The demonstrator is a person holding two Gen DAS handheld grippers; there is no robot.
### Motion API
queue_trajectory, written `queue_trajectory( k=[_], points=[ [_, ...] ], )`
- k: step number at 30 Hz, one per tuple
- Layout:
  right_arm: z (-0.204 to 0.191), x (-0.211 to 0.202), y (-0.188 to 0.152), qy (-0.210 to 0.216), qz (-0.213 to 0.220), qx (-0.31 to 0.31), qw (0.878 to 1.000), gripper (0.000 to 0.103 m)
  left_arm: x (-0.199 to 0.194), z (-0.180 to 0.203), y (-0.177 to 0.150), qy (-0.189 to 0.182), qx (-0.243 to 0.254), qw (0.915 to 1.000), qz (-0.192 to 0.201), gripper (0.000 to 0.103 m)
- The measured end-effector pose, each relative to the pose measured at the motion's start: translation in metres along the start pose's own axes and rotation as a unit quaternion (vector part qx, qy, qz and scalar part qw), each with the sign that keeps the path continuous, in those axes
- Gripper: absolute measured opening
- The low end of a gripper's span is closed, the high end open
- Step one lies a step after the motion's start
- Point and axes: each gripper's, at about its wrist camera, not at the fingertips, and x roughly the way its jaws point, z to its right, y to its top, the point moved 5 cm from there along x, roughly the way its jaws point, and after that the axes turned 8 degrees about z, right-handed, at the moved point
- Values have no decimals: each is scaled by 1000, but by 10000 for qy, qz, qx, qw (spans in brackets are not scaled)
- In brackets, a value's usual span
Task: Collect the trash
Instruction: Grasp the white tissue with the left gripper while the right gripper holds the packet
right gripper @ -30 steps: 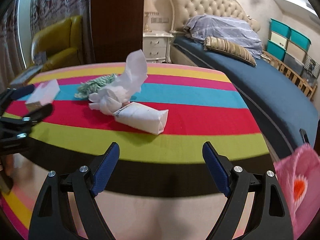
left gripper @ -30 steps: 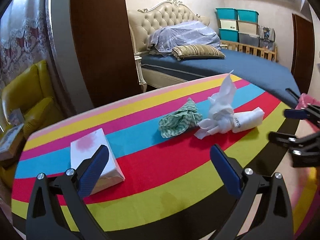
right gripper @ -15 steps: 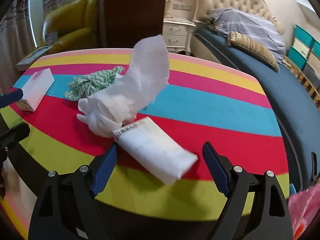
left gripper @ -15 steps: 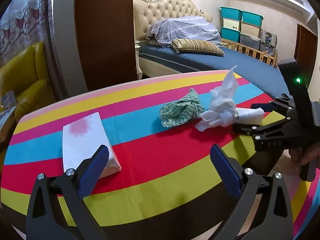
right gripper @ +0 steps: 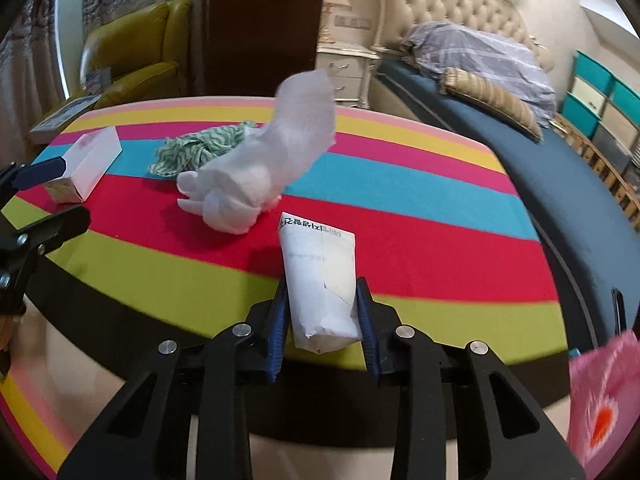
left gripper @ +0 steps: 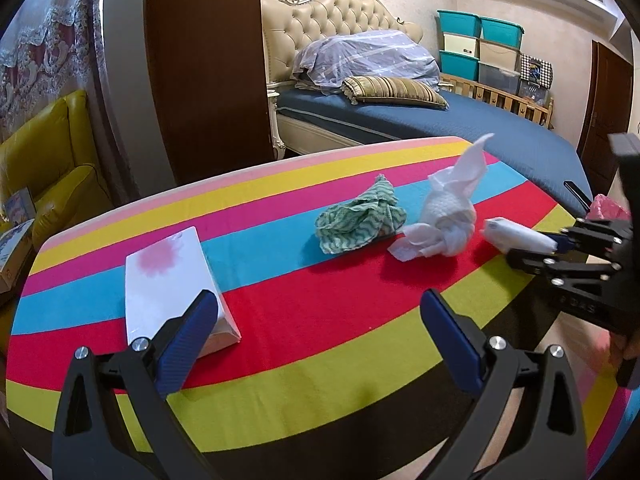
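My right gripper (right gripper: 323, 320) is shut on a white paper packet (right gripper: 320, 280), held just above the striped table (right gripper: 420, 264); the packet also shows in the left wrist view (left gripper: 516, 236). A crumpled white tissue wad (right gripper: 256, 176) lies just beyond it, also in the left wrist view (left gripper: 448, 216). A green zigzag cloth (left gripper: 360, 220) lies left of the wad. A white box with a pink blotch (left gripper: 168, 280) lies by my left gripper (left gripper: 320, 328), which is open and empty over the table's near side.
A pink flowered bag (right gripper: 604, 400) hangs at the right beside the table. A bed (left gripper: 440, 120) stands behind the table, a yellow armchair (left gripper: 48, 160) to the left. Storage bins (left gripper: 480, 48) are stacked at the far wall.
My right gripper moved forward onto the paper packet and shut on it, turning it end-on. The left gripper shifted slightly; the box sits closer to its left finger.
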Motion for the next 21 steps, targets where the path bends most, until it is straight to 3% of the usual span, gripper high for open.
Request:
queue_trajectory(
  k=[4, 12, 18, 21],
  points=[
    [19, -17, -13, -441, 82, 207, 9988, 31, 2, -2, -1, 3, -51, 10000, -51, 98],
    [49, -37, -30, -783, 183, 742, 9940, 31, 3, -2, 0, 155, -60, 9998, -78, 98],
    [49, -43, -29, -712, 327, 734, 9942, 31, 2, 10, 0, 362, 312, 9989, -24, 98],
    [58, -45, -32, -689, 331, 920, 9928, 32, 4, 27, -2, 135, 470, 9987, -107, 98]
  ],
)
